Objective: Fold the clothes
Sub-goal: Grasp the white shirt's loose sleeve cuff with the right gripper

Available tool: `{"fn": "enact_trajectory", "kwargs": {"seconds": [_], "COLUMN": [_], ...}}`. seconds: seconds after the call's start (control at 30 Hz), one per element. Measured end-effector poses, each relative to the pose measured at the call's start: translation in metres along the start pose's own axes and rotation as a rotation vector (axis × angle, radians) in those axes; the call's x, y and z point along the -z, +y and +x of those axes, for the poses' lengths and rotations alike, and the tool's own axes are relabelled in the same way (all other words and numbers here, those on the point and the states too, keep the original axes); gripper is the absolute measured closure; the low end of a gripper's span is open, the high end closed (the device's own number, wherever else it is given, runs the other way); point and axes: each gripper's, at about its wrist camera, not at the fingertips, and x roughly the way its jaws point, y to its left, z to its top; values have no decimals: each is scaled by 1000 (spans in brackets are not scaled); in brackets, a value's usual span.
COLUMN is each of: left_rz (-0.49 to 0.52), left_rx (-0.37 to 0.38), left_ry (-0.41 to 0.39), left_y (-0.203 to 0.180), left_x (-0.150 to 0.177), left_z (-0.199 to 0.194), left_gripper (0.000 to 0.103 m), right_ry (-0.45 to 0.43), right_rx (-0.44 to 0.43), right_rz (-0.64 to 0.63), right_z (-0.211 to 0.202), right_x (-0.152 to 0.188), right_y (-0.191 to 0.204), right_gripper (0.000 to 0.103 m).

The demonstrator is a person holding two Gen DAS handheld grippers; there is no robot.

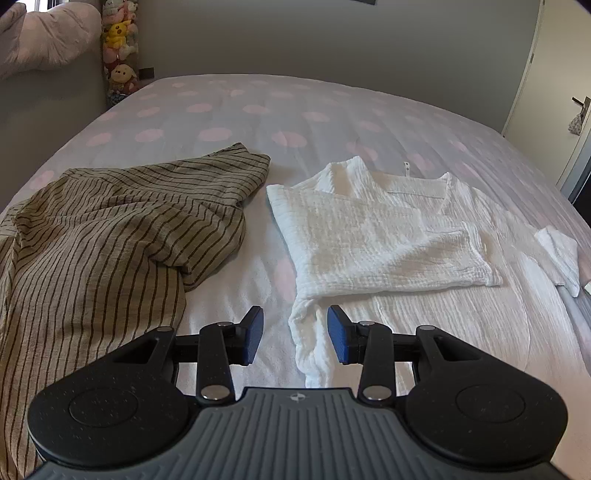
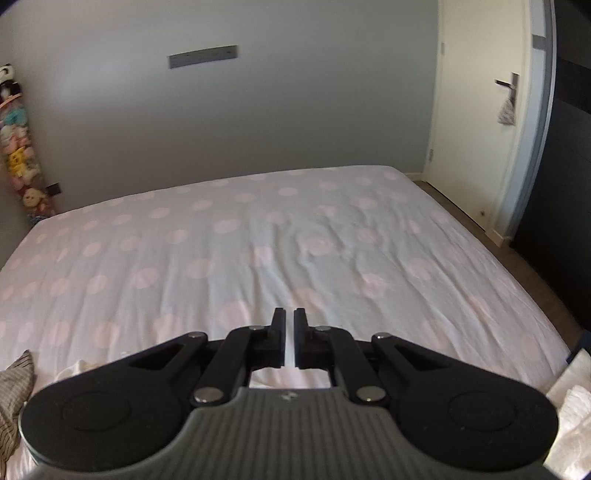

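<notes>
- The left gripper (image 1: 295,334) hovers low over the bed (image 1: 332,110), jaws wide — a bunched end of the white garment (image 1: 373,236) lies between its blue pads (image 1: 254,334).
- A striped tan garment (image 1: 110,229) sits crumpled just left of the white one.
- The right gripper (image 2: 290,338) is narrowed to a thin slit, holding nothing, above bare dotted sheet.

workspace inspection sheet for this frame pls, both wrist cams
Surface: bed with pink-dotted sheet, lightly wrinkled.
Job's things: white crinkle top partly folded, lying flat; striped beige garment crumpled, unfolded, beside it.
Clutter: small white cloth near the bed edge.
Grippers: left gripper open, a strip of the white top between its fingers; right gripper nearly shut, holding nothing, over bare sheet.
Cables: nothing seen.
Surroundings: plush toys at wall, door, pillow.
</notes>
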Motion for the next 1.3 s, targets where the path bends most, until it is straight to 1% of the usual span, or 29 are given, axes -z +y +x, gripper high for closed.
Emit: {"fn": "enact_trajectory", "kwargs": {"seconds": [0.07,0.17,0.23,0.27,0.3,0.33,0.37,0.4,0.5,0.6,0.67,0.73,0.83,0.97,1.03,1.1,1.13,1.17,1.2,1.23,1.3], "left_rz": [-2,-2,-2,-2,-3,-5,-7,-8,-11,-7,5,18,26,25,24,23,23,22,22,22,22], "left_rx": [2,-2,-6,-6,-7,-9,-11,-14,-19,-18,-16,-14,-6,-1,2,4,5,6,6,6,7], "left_ry": [-2,-1,8,13,20,28,37,46,67,85,95,103,117,132,139,146,149,151,153,155,158], "left_y": [4,7,11,12,12,13,14,15,15,11,7,2,-3,-8,-11,-13,-14,-15,-16,-17,-19], "left_x": [3,7,11,12,13,14,15,16,19,20,21,20,19,17,16,15,14,14,14,13,13], "left_z": [-3,-4,-4,-3,-1,2,5,7,17,26,31,35,42,51,55,59,61,63,64,65,66], "left_gripper": [67,67,67,67,67,67,67,67,67,67,67,67,67,66,66,66,66,66,66,66,66], "right_ry": [17,64,97,112,125,136,154,178,261,295,318,350,375,406,429,443,451,454,455,452,436], "right_rx": [-25,-22,-6,-4,-4,-1,7,19,73,126,140,157,146,153,150,156,152,147,142,135,112], "right_rz": [-46,-80,-106,-118,-127,-136,-153,-177,-256,-338,-369,-376,-386,-390,-346,-317,-312,-311,-311,-309,-298], "right_z": [4,21,36,43,51,60,69,79,111,136,152,169,192,213,220,225,228,230,231,231,228], "right_x": [2,12,24,31,38,45,52,59,80,99,109,117,127,141,144,147,149,151,153,155,157], "right_y": [24,42,45,44,41,38,35,32,25,19,13,6,-5,-15,-22,-29,-31,-32,-34,-35,-37], "right_gripper": [97,94,81,61,44,38,28,20,13,13,13,13,13,14,21,43,47,57,62,64,77]}}
